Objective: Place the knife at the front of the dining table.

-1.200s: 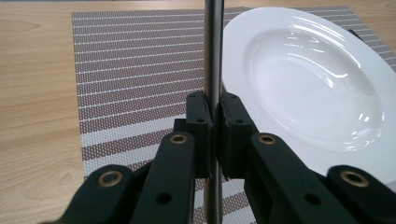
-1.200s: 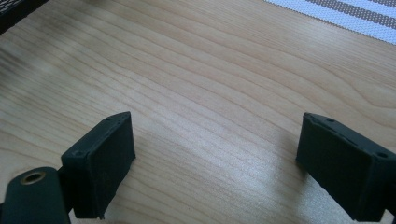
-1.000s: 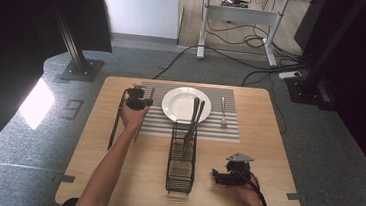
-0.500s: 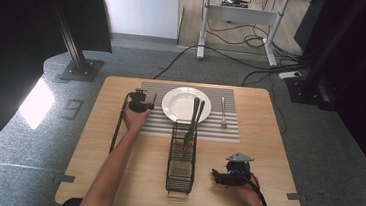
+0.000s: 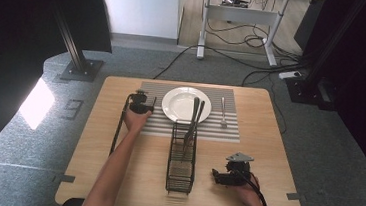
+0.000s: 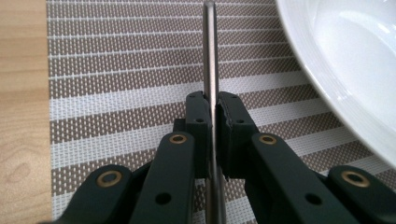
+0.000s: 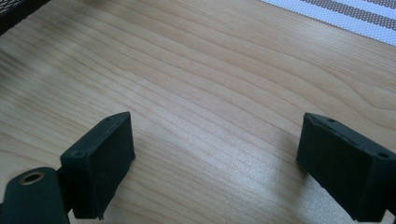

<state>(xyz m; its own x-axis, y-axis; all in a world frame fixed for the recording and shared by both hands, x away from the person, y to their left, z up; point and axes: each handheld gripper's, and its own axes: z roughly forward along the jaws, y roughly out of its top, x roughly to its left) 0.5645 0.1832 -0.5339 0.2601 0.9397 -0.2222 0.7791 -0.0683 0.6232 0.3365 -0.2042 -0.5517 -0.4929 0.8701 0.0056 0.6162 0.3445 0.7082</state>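
- Jaws of the left gripper [image 6: 212, 121] clamped on a thin, flat silver metal utensil [image 6: 210, 56], pressed on both sides, its edge running straight ahead between the pads.
- Held low over the striped beige-and-white woven placemat [image 6: 116, 93], just beside the round white ceramic plate [image 6: 345, 60]; type of utensil impossible to tell.
- In the high view, same left gripper [image 5: 140, 104] at the placemat's left end, left of the plate [image 5: 181, 103].
- Jaws of the right gripper [image 7: 224, 154] spread wide, nothing between them, over bare light wooden table [image 7: 210, 84].
- Black wire cutlery rack [image 5: 181, 158] mid-table with 2 dark utensils [image 5: 193, 119] leaning toward the plate.
- Silver fork [image 5: 223, 111] lying on the placemat, right of the plate.
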